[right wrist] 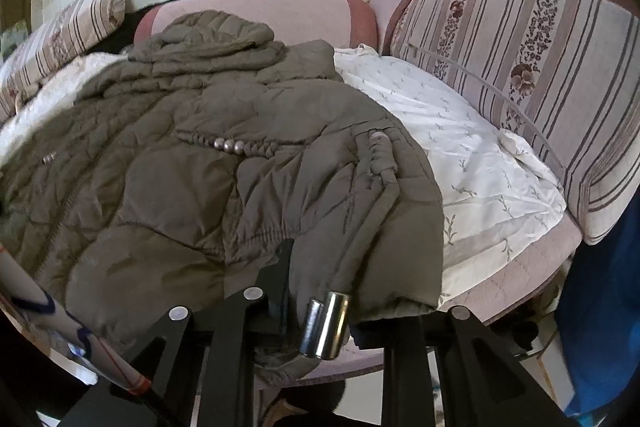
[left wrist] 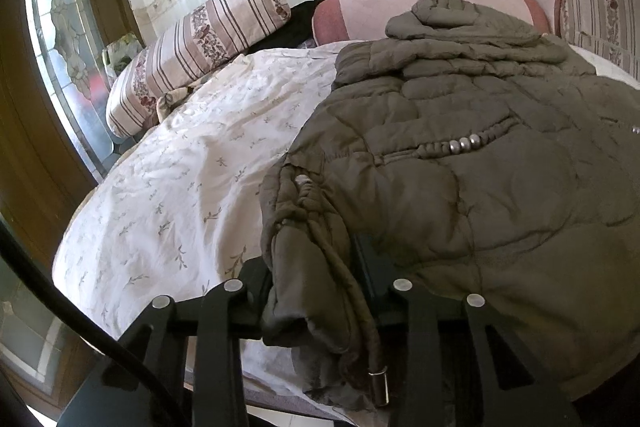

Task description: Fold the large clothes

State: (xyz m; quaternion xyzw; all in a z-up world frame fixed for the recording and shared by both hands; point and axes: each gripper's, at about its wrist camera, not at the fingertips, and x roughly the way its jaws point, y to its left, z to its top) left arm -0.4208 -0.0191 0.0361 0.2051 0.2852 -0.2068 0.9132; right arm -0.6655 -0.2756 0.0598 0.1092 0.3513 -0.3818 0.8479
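An olive quilted jacket (left wrist: pixel 460 167) lies spread on a white flowered sheet (left wrist: pixel 180 187), hood toward the wall. In the left wrist view my left gripper (left wrist: pixel 316 291) is shut on the jacket's near left hem corner, and the padded cloth bunches between the black fingers (left wrist: pixel 256 287). In the right wrist view the same jacket (right wrist: pixel 200 167) fills the left half. My right gripper (right wrist: pixel 332 287) is shut on the near right hem corner; the cloth drapes over its right finger and hides it. A metal cord toggle (right wrist: pixel 326 323) hangs from the hem there.
A striped flowered pillow (left wrist: pixel 192 47) lies at the far left and a pink bolster (left wrist: pixel 400 7) behind the hood. A large striped cushion (right wrist: pixel 520 87) bounds the bed on the right. A glass door panel (left wrist: pixel 60 47) stands at the left. The bed's near edge (right wrist: pixel 520 287) is just below the grippers.
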